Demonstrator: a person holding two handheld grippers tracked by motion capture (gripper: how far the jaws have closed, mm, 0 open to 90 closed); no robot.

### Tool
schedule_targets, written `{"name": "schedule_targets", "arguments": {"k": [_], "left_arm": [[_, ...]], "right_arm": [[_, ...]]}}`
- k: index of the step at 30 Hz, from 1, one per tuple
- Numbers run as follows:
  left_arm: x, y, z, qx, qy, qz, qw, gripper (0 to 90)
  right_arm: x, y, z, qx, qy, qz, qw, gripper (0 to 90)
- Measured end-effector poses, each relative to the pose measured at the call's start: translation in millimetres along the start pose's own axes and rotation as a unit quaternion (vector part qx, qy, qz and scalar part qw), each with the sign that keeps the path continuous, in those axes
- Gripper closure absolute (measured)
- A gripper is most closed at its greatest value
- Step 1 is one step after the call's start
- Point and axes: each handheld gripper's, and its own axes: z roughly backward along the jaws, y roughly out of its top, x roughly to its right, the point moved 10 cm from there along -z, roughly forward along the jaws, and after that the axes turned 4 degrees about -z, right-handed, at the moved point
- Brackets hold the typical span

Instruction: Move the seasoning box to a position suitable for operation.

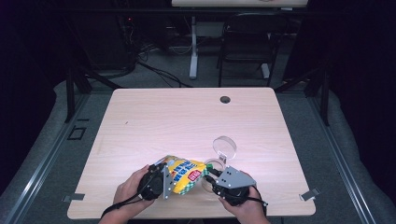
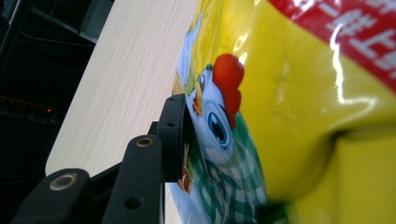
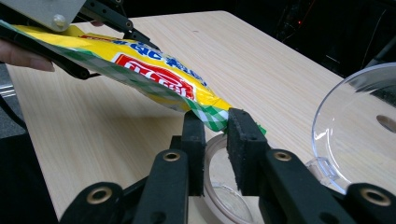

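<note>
Holding a yellow snack bag [image 1: 183, 173] between them, both grippers work close to the near edge of the tabletop [image 1: 187, 121]. The left gripper [image 1: 164, 181] has its fingers [image 2: 173, 135] pinching the bag's one end, by the printed rooster; the second finger is hidden behind the foil, so the grip is judged from how the bag hangs. The right gripper [image 1: 211, 175] has its fingers [image 3: 194, 135] pressed on the bag's green-checked corner seal. The bag is off the wood, slanted between the two, its right corner just above a clear round container [image 3: 219, 186] that stands on the tabletop with its hinged clear lid [image 1: 224, 145] flipped up behind it.

The step looks like tearing the corner open to pour into the container. To do it well, the right gripper should keep its hold on the seal alone while the left steadies the body of the bag; the pull is best made apart and slightly twisted, not downward, so the container is not knocked. The corner should stay over the container's mouth so whatever spills lands inside.

Room is tight toward the person: the near edge lies right under the hands. Beyond the lid the tabletop runs bare as far as a cable hole [image 1: 225, 99] near the far edge, so any swing is safest forward or outward to the sides.
</note>
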Motion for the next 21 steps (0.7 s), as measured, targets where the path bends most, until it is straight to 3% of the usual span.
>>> {"name": "schedule_targets", "arguments": {"k": [10, 21], "left_arm": [[-2.2, -0.8, -0.5, -0.012, 0.008, -0.017, 0.9998, 64.4], [-8.7, 3.0, 1.6, -0.014, 0.029, -0.034, 0.9989, 64.5]], "right_arm": [[-1.4, -4.2, -2.1, -0.008, -0.004, 0.017, 0.9998, 78.8], [0.6, -3.2, -1.6, 0.001, 0.0, 0.011, 0.9999, 78.9]]}}
